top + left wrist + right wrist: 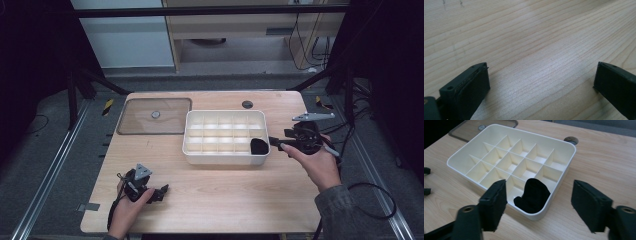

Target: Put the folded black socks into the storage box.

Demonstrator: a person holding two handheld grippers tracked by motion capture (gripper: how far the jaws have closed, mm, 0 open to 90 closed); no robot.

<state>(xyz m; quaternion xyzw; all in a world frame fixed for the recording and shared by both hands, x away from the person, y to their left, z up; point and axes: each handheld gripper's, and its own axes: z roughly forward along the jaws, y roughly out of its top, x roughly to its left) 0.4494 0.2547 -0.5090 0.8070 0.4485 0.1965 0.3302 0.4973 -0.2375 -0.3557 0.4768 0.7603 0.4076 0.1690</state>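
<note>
right gripper (539,205): jaws spread wide with nothing between the pads; held just off the right end of the divided tray (192,131), pointing at it.
black cloth (532,196): bunched in the tray's near right corner compartment, partly standing against the divider, free of any grip.
cloth from right gripper: straight ahead along the jaw line, just beyond the tray's rim, between the two jaws as seen in the right gripper view.
cloth axis: the bundle leans from the compartment floor up towards the far divider; no clear long axis beyond that.
left gripper (162,192): jaws spread over bare table (531,37), nothing between them; resting near the front left edge, well apart from the tray.
nearer hand: the right one, by far.
other compartments: all look bare.
lid (155,116): clear, lying flat to the left of the tray.
judgement: the cloth looks placed; the right gripper seems free to draw away.
</note>
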